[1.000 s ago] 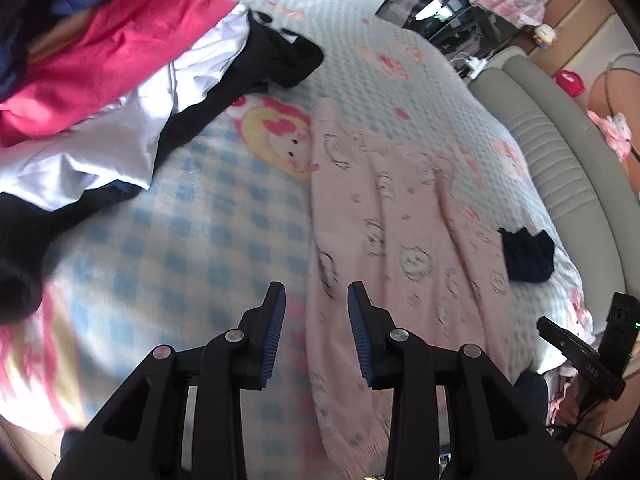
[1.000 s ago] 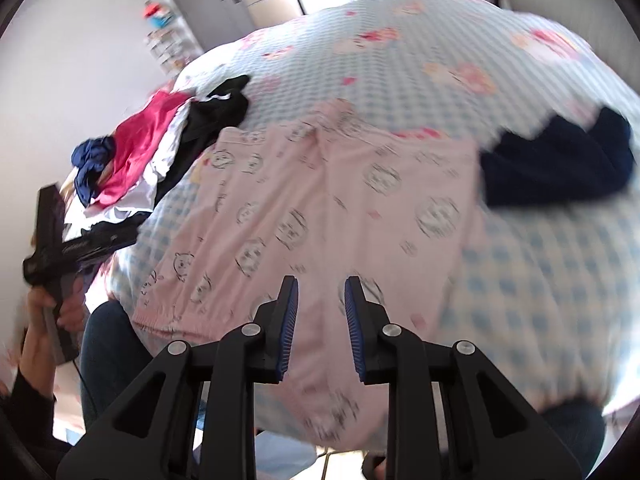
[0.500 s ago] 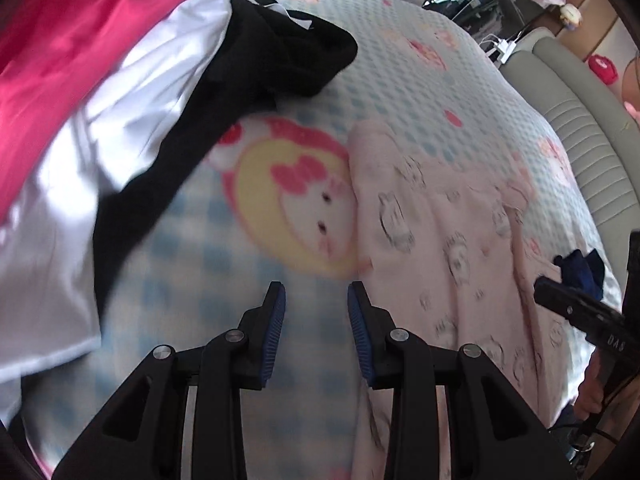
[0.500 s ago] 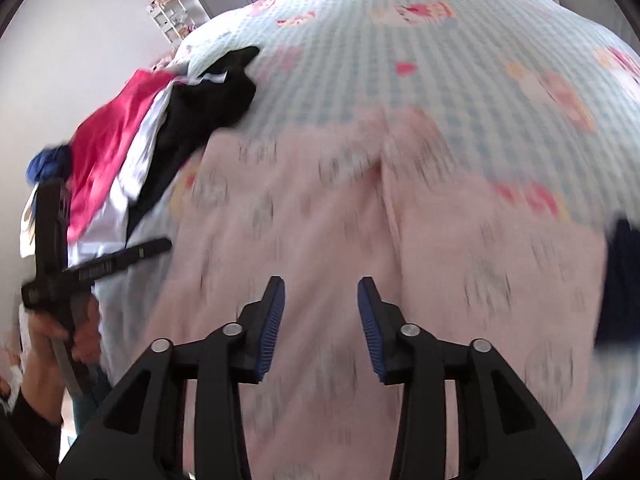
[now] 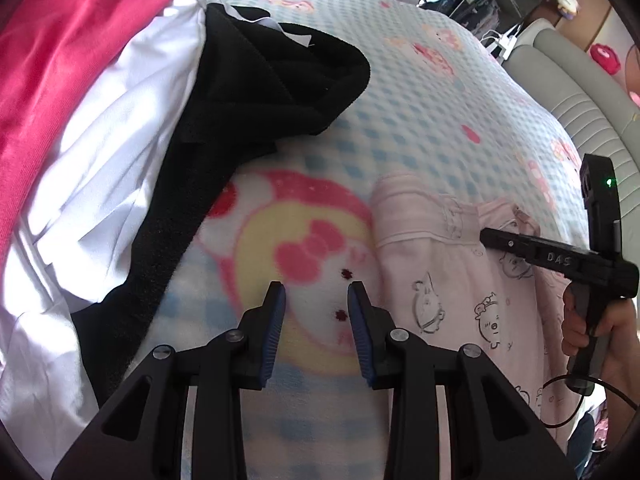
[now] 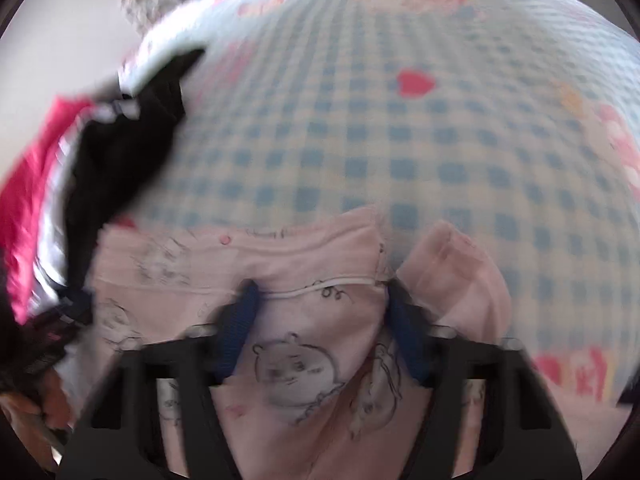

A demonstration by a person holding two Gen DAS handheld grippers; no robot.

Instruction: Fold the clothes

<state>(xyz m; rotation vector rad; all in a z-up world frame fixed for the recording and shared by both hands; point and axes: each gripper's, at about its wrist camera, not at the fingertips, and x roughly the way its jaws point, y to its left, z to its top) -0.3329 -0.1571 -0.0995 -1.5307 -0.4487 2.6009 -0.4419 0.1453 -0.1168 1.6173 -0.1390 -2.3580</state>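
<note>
A pale pink garment with cartoon bear prints (image 5: 448, 280) lies flat on the bed. My left gripper (image 5: 316, 292) is open over the cartoon face printed on the blanket, just left of the garment's far left corner. The right gripper shows in this view as a black handle (image 5: 560, 260) held by a hand over the garment. In the blurred right wrist view my right gripper (image 6: 320, 292) is wide open, its fingers astride the garment's (image 6: 312, 344) far hem near the middle seam.
A heap of clothes lies left of the garment: black (image 5: 256, 92), white (image 5: 120, 140) and red (image 5: 48, 48) pieces. The blue-checked blanket (image 5: 420, 112) covers the bed. A grey padded headboard (image 5: 580, 92) runs along the right side.
Both grippers moved forward to the garment's far edge. The right gripper's fingers spread wider and dropped onto the hem. The left gripper drew closer to the blanket beside the corner.
</note>
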